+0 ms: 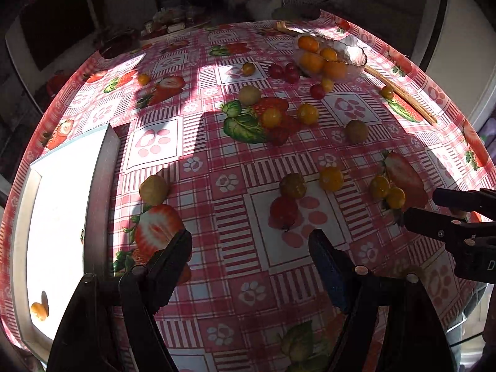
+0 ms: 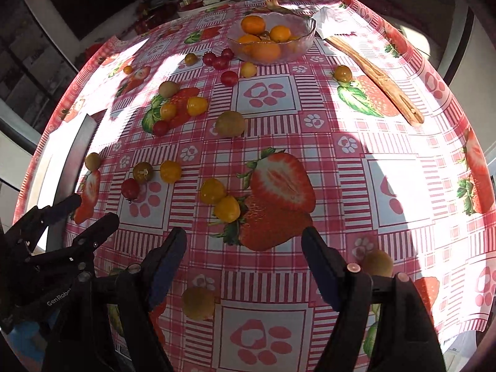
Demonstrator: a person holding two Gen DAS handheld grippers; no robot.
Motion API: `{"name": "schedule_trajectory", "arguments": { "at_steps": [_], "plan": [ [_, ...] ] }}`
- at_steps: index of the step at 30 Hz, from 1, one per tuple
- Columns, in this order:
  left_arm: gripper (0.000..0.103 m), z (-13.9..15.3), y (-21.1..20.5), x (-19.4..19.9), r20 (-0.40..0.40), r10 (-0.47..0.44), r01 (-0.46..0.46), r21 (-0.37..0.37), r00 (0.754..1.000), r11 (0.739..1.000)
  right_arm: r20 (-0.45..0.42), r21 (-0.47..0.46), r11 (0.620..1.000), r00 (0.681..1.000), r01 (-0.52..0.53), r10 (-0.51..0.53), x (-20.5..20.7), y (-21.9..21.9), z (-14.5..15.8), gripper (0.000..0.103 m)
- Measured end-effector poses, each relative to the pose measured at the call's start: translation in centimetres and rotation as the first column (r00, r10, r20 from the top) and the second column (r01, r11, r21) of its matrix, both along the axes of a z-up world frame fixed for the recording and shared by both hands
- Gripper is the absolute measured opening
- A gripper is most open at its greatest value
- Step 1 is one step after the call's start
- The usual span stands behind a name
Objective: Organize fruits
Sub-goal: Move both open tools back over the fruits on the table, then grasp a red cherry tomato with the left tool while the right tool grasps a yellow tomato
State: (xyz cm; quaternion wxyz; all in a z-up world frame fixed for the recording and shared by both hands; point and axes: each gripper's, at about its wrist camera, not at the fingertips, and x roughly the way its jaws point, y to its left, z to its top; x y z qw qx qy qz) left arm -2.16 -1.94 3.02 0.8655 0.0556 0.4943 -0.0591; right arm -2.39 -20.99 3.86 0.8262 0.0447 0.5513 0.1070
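Observation:
Several small red, yellow and green tomatoes lie scattered on a pink strawberry-print tablecloth (image 1: 217, 161). A glass bowl (image 1: 359, 59) at the far right holds orange fruits; it also shows in the right wrist view (image 2: 305, 35). A white tray (image 1: 62, 186) at the left holds one yellow tomato (image 1: 38, 310). My left gripper (image 1: 249, 245) is open and empty, just short of a red tomato (image 1: 283, 210). My right gripper (image 2: 243, 241) is open and empty, just short of two yellow tomatoes (image 2: 220, 200). The right gripper also shows in the left wrist view (image 1: 418, 209).
Wooden tongs (image 2: 378, 77) lie at the far right, beside a white napkin (image 2: 334, 20). A green fruit (image 2: 228, 124) sits mid-table. Two more pale fruits (image 2: 198, 303) lie close under the right gripper. The table drops off at its far and right edges.

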Motion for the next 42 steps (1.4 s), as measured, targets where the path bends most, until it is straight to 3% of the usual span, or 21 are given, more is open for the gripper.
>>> {"name": "schedule_trajectory", "arguments": {
  "at_steps": [6, 8, 13, 16, 18, 19, 33, 42],
  "plan": [
    [0.077, -1.0, -0.6, 1.6, -0.023, -0.022, 0.022, -0.007, 0.999, 1.000, 0.005, -0.007, 0.998, 0.998, -0.061, 0.061, 0.7, 1.1, -1.0, 0.059],
    [0.064, -1.4, -0.8, 1.9, -0.046, -0.030, 0.029, -0.005, 0.998, 1.000, 0.009, -0.019, 0.997, 0.998, -0.069, 0.069, 0.8, 1.4, -1.3, 0.057],
    [0.059, -1.5, -0.8, 2.5, -0.045, -0.013, 0.012, -0.030, 0.999, 0.999, 0.025, -0.035, 0.996, 0.996, -0.086, 0.087, 1.3, 1.9, -1.3, 0.052],
    [0.039, -1.4, -1.1, 2.5, -0.035, -0.026, 0.024, -0.041, 0.999, 0.999, 0.035, -0.061, 0.993, 0.994, -0.101, 0.103, 1.2, 2.4, -1.3, 0.043],
    [0.027, -1.2, -1.4, 2.4, -0.031, -0.042, 0.040, -0.044, 0.999, 0.998, 0.040, -0.073, 0.991, 0.993, -0.109, 0.112, 1.1, 2.6, -1.3, 0.023],
    [0.023, -1.2, -1.5, 2.3, -0.030, -0.046, 0.045, -0.043, 0.998, 0.998, 0.042, -0.074, 0.991, 0.993, -0.108, 0.111, 1.1, 2.7, -1.3, 0.021],
    [0.023, 0.6, 1.4, -2.2, -0.024, 0.025, -0.028, -0.144, 0.999, 0.989, -0.009, 0.084, 0.996, 0.999, -0.036, 0.037, -0.2, 0.3, -0.5, 0.022],
    [0.023, 2.3, 4.5, -4.6, 0.005, 0.101, -0.098, -0.169, 0.995, 0.981, -0.025, 0.116, 0.993, 0.999, -0.026, 0.029, -0.5, 0.6, 0.0, 0.022]
  ]
}}
